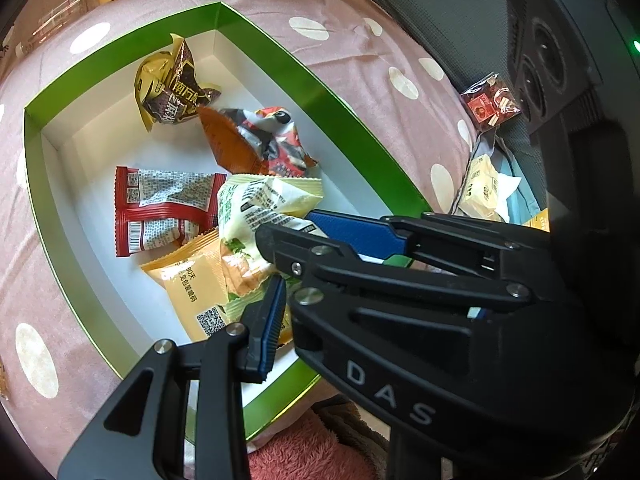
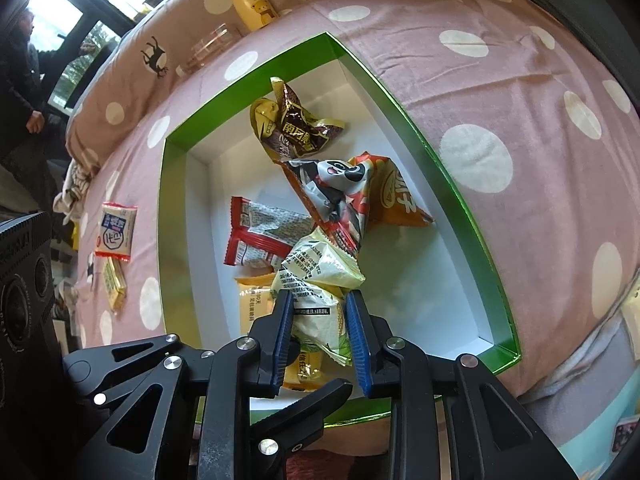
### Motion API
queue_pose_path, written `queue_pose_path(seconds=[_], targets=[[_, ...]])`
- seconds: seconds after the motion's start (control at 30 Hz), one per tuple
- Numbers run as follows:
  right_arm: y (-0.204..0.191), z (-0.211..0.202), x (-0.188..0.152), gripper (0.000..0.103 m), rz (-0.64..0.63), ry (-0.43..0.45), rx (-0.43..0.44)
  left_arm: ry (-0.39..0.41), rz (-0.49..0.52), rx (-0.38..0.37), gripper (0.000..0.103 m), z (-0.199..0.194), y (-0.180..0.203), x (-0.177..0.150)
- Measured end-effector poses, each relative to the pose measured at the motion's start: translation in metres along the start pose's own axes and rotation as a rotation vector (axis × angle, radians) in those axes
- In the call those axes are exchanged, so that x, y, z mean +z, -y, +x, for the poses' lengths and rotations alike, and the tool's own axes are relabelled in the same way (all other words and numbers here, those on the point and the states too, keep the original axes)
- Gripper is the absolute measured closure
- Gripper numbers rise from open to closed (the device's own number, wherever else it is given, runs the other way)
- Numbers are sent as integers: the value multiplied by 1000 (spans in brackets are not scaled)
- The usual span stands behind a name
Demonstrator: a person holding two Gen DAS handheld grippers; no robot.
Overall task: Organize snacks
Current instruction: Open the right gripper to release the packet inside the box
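Note:
A green box with a white inside (image 1: 320, 84) (image 2: 440, 168) lies on the pink dotted cloth and holds several snack packets. My right gripper (image 2: 320, 320) is shut on a pale yellow-green packet (image 2: 316, 284) just above the box floor; the same packet shows in the left wrist view (image 1: 260, 204). My left gripper (image 1: 296, 276) is open over the box's near side, with nothing between its blue pads (image 1: 272, 320). A red packet (image 1: 160, 208), an orange packet (image 1: 196, 288), a panda packet (image 2: 340, 188) and a brown-gold packet (image 2: 292, 128) lie in the box.
Outside the box lie a blue-white packet (image 2: 116, 228), a yellow packet (image 2: 114, 280), a red packet (image 1: 490, 102) and a pale packet (image 1: 484, 188). A yellow bottle (image 2: 252, 4) and a glass (image 2: 208, 48) stand at the cloth's far edge.

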State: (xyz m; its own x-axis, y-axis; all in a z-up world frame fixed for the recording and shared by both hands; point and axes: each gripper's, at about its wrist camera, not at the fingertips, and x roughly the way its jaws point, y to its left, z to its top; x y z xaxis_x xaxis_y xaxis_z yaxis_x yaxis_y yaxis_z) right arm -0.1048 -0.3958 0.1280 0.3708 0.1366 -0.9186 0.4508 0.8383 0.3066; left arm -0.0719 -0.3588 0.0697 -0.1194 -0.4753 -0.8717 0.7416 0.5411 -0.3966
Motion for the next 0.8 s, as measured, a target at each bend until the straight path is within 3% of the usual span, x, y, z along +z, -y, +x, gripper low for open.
queue_pose_path(seconds=[0.37, 0.8], targets=[[2, 8, -2, 72, 2, -17, -58, -9, -26, 14, 73, 5, -8, -2], [-2, 14, -1, 72, 0, -48, -67, -37, -68, 9, 73, 8, -20, -1]])
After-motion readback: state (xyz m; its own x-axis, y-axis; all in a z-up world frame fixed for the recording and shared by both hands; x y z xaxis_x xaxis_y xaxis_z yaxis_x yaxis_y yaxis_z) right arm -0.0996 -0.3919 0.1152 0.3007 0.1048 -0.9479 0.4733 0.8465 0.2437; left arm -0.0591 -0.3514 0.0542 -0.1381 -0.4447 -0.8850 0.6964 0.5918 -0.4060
